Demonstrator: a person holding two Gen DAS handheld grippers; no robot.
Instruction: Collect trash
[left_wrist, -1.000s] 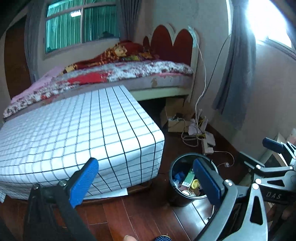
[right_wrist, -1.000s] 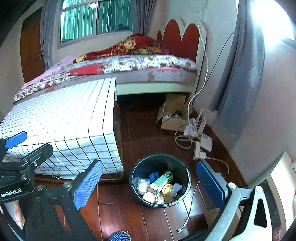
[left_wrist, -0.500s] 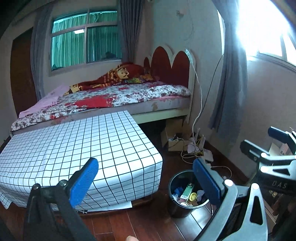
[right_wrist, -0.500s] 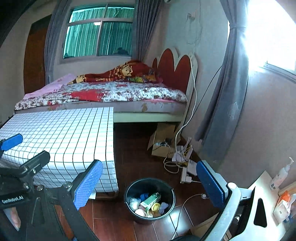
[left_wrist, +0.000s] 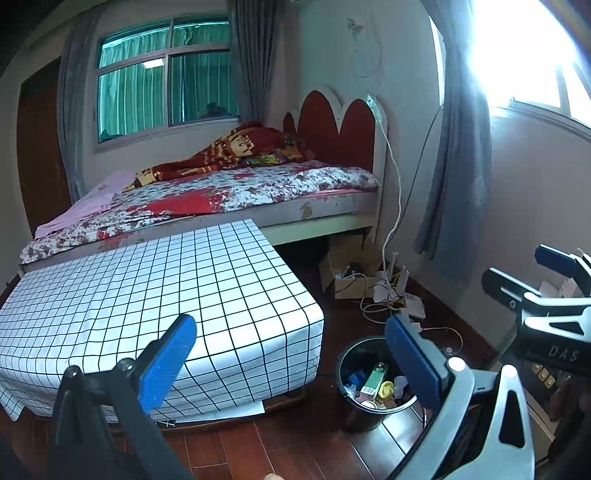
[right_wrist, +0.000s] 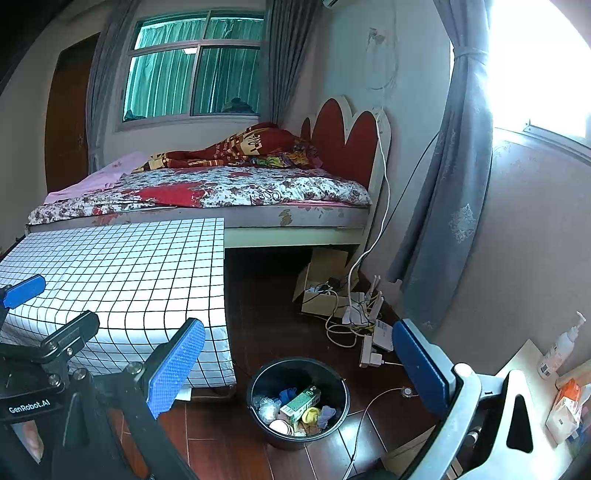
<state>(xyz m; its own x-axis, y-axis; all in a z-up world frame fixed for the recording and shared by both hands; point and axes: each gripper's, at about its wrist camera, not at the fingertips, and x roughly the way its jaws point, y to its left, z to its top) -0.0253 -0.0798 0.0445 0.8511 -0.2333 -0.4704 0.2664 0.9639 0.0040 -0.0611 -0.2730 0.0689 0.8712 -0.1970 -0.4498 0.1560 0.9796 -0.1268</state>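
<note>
Both my grippers are held up over the bedroom floor, looking down and across the room. My left gripper has its blue-padded fingers spread wide with nothing between them; my right gripper is the same, jaws wide apart and empty. The black trash bin stands on the dark wooden floor, just beside the corner of the low table covered in a white grid-pattern cloth. The bin already holds trash: a green carton lying tilted on top, something yellow beside it, blue scraps, crumpled pale bits and a round white lid-like piece near the front wall. In the left wrist view the same bin sits partly behind my right-hand finger pad. Beyond the bin, near the wall, an open cardboard box and a tangle of white cables with a power strip lie on the floor. The bed with red headboard stands behind the table. A pump bottle stands on a pale surface at right.
</note>
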